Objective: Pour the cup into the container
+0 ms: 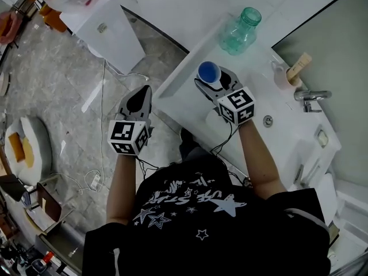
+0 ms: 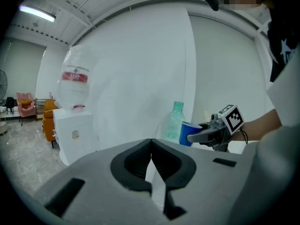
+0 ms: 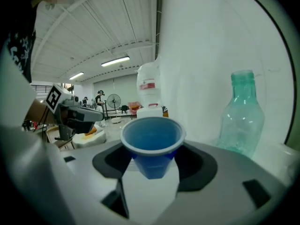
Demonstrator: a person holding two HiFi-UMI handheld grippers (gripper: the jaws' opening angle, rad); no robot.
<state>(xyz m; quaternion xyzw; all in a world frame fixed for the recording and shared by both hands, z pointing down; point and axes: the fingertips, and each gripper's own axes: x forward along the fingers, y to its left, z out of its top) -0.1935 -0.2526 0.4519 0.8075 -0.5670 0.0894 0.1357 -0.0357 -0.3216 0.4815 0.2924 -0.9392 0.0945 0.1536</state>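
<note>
— White table [image 1: 184, 76] with a sink tap [image 1: 310, 95] at its far end, grey stone floor [image 1: 69, 96] beside it. Which step is in hand?

— The carry, I'd say. The right gripper [image 3: 151, 167] has its jaws clamped on the lower part of the blue cup [image 3: 151, 137], which is upright and looks lifted clear of the table. The green bottle [image 3: 241, 116] stands ahead of those jaws and off to their right, apart from the cup.

— And the other one?

— The left gripper [image 2: 151, 159] has its jaws together with nothing between them. It hangs off the table's edge, over the floor, with the cup away to its right.

— So what does the next move call for?

— Bringing the cup's rim above the bottle's mouth, then tipping it slowly. That neck looks narrow, so the rim has to sit close over it or the pour will likely miss.

— Anything you can't make out?

— Whether the cup holds anything: its inside reads as plain blue. I also can't tell whether the bottle's mouth is open or capped. In the right gripper view, the bottle's foot is hidden behind the gripper's own body.
</note>
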